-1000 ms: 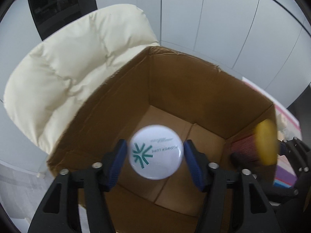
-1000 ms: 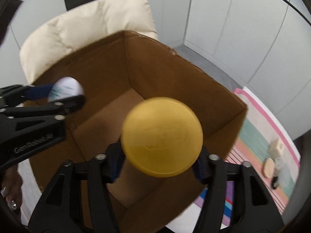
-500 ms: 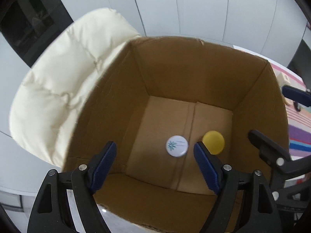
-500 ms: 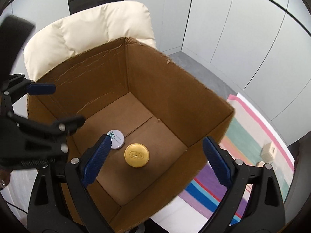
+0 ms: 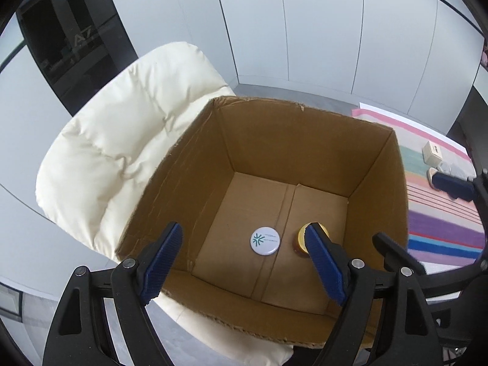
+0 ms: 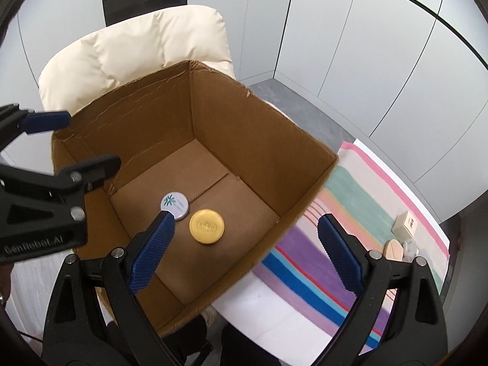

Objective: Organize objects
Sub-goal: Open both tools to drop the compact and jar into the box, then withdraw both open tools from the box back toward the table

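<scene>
An open cardboard box point(image 5: 183, 177) point(image 6: 274, 152) stands on a cream padded chair. On its floor lie a white round tin with a green logo point(image 5: 264, 240) point(image 6: 175, 202) and a yellow-lidded jar point(image 5: 301, 238) point(image 6: 206, 226), side by side. My left gripper point(image 5: 244, 259) is open and empty above the box's near edge. My right gripper point(image 6: 244, 244) is open and empty above the box's right wall. The left gripper also shows at the left of the right wrist view point(image 6: 55, 149).
The cream chair point(image 5: 122, 140) point(image 6: 137, 45) backs the box. A striped cloth point(image 6: 350, 238) point(image 5: 442, 219) lies to the right with a small beige box point(image 6: 405, 225) point(image 5: 432, 152) and other small items on it. White wall panels stand behind.
A second ago each gripper held its item over the box. Both jaws opened, the tin and jar dropped to the box floor, and both grippers have since pulled back and up.
</scene>
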`<state>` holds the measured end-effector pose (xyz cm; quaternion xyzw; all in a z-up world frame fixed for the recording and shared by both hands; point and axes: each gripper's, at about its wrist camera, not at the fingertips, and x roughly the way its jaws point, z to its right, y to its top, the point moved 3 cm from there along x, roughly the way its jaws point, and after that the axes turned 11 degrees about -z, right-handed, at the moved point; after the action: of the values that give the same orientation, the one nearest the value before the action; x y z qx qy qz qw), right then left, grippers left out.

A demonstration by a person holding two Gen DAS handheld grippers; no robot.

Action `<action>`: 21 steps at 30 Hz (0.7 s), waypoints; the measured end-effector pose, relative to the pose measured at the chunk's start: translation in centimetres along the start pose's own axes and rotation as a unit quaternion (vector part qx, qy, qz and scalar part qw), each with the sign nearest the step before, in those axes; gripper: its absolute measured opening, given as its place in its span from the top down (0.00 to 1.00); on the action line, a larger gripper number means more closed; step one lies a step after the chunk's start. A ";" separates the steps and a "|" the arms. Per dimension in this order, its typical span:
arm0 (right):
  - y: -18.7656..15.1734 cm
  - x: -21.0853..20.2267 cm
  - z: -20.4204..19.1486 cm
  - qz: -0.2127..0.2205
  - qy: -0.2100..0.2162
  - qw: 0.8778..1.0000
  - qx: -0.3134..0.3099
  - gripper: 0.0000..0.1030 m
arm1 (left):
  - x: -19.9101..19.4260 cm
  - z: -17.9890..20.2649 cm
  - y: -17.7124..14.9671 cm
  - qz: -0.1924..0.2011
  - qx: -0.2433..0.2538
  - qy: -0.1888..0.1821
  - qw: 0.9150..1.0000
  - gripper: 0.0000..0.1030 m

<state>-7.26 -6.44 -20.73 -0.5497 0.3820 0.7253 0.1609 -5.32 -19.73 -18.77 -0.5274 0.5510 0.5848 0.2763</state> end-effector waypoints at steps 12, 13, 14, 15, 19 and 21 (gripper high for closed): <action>-4.2 -2.6 1.1 -0.009 0.022 1.000 0.015 0.06 | -6.2 2.6 -0.2 0.038 0.003 0.006 0.999 0.18; -4.5 -3.0 1.5 -0.008 0.023 0.999 0.021 0.06 | -6.6 3.0 -0.4 0.042 0.004 0.007 0.999 0.18; -4.8 -3.3 1.8 -0.007 0.024 0.999 0.026 0.06 | -7.1 3.4 -0.6 0.045 0.006 0.008 0.999 0.18; -5.0 -3.6 2.0 -0.006 0.025 0.999 0.029 0.06 | -7.6 4.0 -1.0 0.048 0.009 0.008 0.999 0.18; -6.1 -5.0 3.2 0.000 0.026 0.999 0.047 0.06 | -8.7 5.0 -2.7 0.045 0.015 0.010 0.999 0.18; -6.5 -5.4 3.7 0.001 0.027 0.998 0.054 0.06 | -9.0 5.0 -3.8 0.039 0.009 0.010 0.999 0.18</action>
<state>-3.69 1.56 -17.84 -0.5590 0.4256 0.6885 0.1795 -0.80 -11.81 -12.68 -0.5090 0.5792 0.5846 0.2523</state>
